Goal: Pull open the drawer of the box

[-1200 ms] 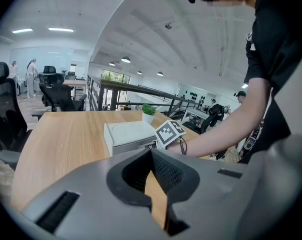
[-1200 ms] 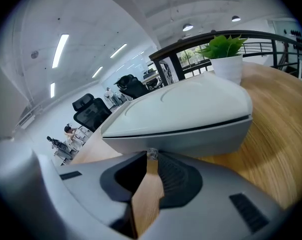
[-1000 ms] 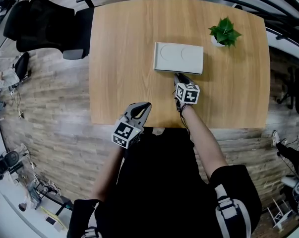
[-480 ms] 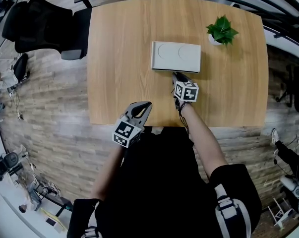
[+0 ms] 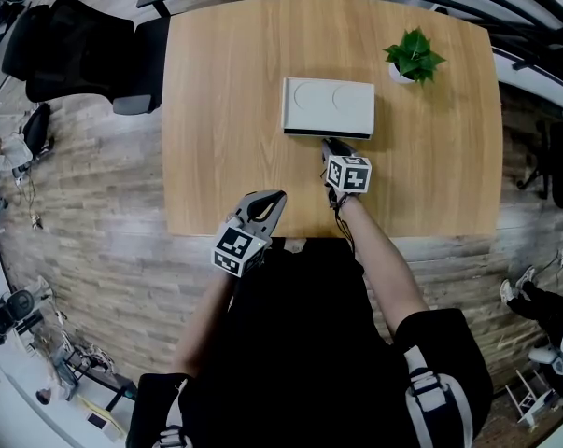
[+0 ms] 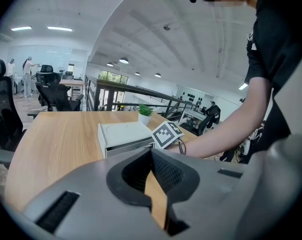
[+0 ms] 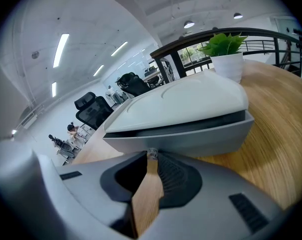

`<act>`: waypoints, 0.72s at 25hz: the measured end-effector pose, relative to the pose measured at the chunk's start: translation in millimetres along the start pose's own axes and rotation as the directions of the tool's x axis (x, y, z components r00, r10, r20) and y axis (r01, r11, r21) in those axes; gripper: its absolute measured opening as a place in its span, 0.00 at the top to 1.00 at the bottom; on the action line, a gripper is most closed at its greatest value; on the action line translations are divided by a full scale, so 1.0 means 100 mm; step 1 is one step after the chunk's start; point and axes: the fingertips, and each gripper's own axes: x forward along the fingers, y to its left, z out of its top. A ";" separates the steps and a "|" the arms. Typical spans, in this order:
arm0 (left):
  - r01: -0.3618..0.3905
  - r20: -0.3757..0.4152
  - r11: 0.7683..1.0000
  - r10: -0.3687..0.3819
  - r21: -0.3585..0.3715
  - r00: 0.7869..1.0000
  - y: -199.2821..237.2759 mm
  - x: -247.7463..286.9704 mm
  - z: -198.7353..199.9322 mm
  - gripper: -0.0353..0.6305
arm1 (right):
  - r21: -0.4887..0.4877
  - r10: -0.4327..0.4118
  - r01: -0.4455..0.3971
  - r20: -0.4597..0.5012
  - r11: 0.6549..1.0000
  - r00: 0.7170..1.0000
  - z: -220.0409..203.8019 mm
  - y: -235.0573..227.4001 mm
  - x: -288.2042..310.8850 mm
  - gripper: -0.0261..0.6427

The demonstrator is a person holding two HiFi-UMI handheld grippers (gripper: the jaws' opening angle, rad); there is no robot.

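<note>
On the tabletop point(image 5: 216, 110), head view: white box point(image 5: 328, 107) sits mid-width, nearer the far edge. Potted plant point(image 5: 414, 56) is toward the far right corner. Right tongs point(image 5: 330, 145) are at the box's near face. Left tongs point(image 5: 274, 199) sit over the near edge, well apart from the box.

Left gripper view: left tongs have tips together with nothing between them; only wood shows through the slit behind. Box ahead, dark gap along its front.

Right gripper view: right tongs narrow, pinched on the small clear knob point(image 7: 152, 154) of the drawer point(image 7: 191, 139). Drawer front faces the near edge, with a dark slot above it.
</note>
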 end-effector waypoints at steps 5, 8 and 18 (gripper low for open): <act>0.007 -0.001 1.000 -0.007 0.001 1.000 -0.01 0.01 0.00 0.91 | 0.002 0.000 0.000 -0.002 1.000 1.000 -0.05 0.01 -0.02 0.85; 0.010 0.001 1.000 -0.010 0.005 1.000 -0.01 0.02 0.01 0.91 | 0.003 -0.004 0.004 -0.002 1.000 1.000 -0.06 0.02 -0.05 0.85; 0.028 -0.002 1.000 -0.028 0.013 1.000 -0.08 0.03 0.01 0.91 | -0.007 -0.003 0.003 -0.011 1.000 1.000 -0.17 0.07 -0.13 0.85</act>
